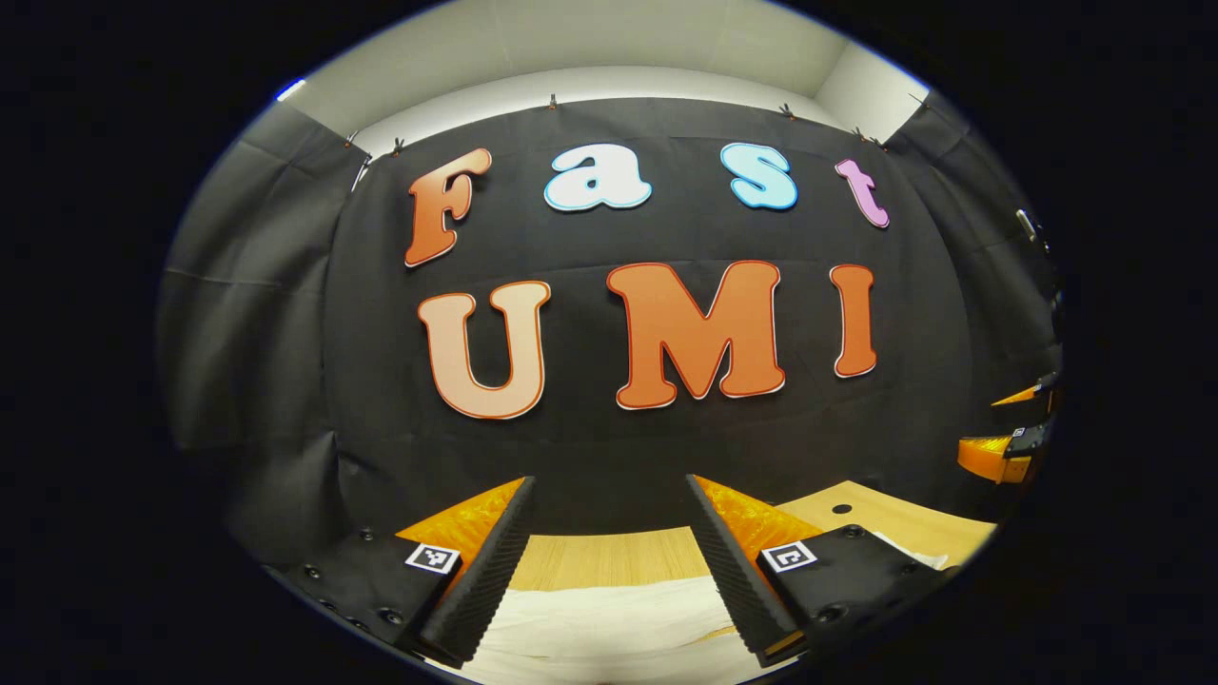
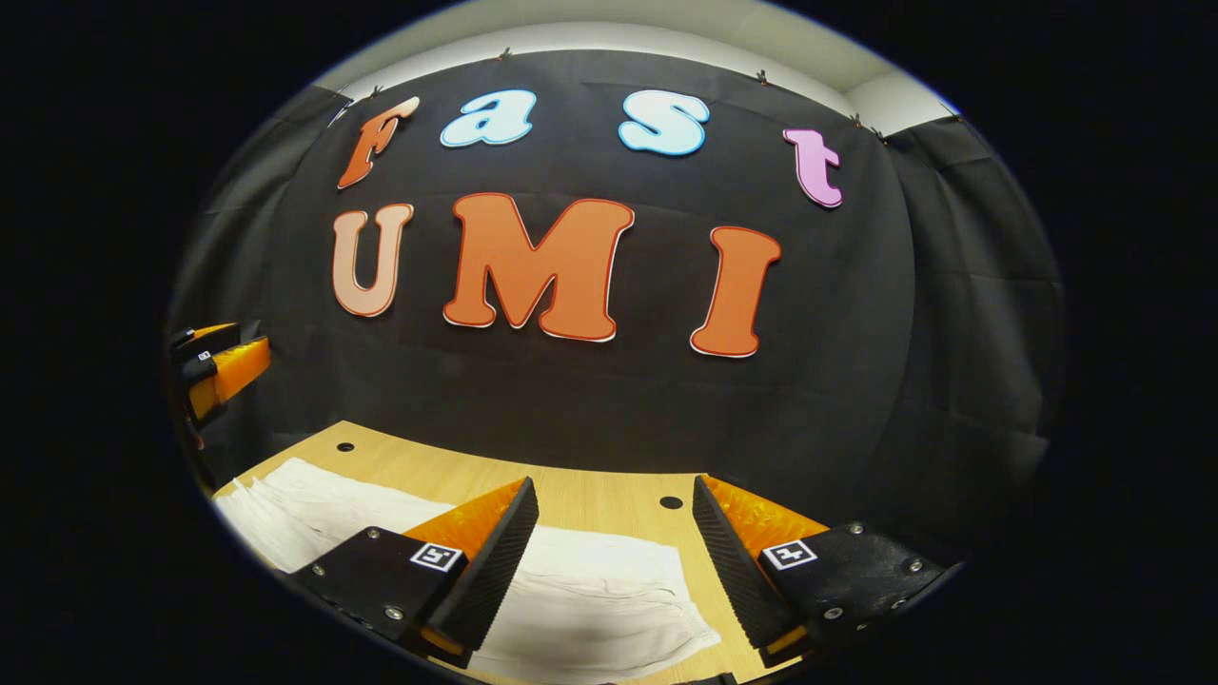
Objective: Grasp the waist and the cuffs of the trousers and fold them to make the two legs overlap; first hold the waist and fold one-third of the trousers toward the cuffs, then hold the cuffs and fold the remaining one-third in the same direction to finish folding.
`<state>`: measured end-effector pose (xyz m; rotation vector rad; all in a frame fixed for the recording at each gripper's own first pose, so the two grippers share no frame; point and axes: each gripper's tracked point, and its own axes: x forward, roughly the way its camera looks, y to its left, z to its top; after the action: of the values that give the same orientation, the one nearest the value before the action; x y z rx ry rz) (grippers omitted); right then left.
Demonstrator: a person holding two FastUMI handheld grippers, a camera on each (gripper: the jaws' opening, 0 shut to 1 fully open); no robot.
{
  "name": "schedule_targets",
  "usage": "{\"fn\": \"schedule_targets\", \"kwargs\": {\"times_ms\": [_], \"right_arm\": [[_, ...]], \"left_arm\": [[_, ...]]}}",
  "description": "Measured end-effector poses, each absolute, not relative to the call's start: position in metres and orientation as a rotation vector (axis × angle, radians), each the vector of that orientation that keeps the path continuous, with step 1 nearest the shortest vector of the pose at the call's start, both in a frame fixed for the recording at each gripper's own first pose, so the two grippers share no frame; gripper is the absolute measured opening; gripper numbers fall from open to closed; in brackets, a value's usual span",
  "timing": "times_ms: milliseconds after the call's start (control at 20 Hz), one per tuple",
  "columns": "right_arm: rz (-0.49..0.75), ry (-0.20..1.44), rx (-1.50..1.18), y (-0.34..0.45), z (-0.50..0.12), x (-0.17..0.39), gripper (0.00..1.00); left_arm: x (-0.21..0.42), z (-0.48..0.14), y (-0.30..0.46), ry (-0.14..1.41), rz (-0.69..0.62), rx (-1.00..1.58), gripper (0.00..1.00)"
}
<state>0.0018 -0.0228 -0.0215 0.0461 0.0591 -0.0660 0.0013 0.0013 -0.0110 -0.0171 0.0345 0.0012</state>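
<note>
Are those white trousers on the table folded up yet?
Cannot tell: the trousers lie flat on the table, only partly visible; both grippers hang open above.

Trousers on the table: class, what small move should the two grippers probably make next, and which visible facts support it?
Probably lower both toward the cloth. The white trousers lie flat on the wooden table, untouched. The left gripper and right gripper hover above them with jaws open and empty, so neither has a hold yet. Which end is the waist cannot be told.
</note>
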Motion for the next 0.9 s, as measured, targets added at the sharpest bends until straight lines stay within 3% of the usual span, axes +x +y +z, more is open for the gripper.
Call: {"fn": "schedule_targets", "kwargs": {"times_ms": [450, 900], "right_arm": [[-0.033, 0.240, 0.093, -0.025, -0.075, 0.014, 0.99], [-0.013, 0.492, 0.240, -0.036, -0.150, 0.022, 0.99]], "left_arm": [[-0.004, -0.079, 0.036, 0.240, 0.089, -0.107, 1.00], [-0.037, -0.162, 0.098, 0.498, 0.289, -0.235, 1.00]]}}
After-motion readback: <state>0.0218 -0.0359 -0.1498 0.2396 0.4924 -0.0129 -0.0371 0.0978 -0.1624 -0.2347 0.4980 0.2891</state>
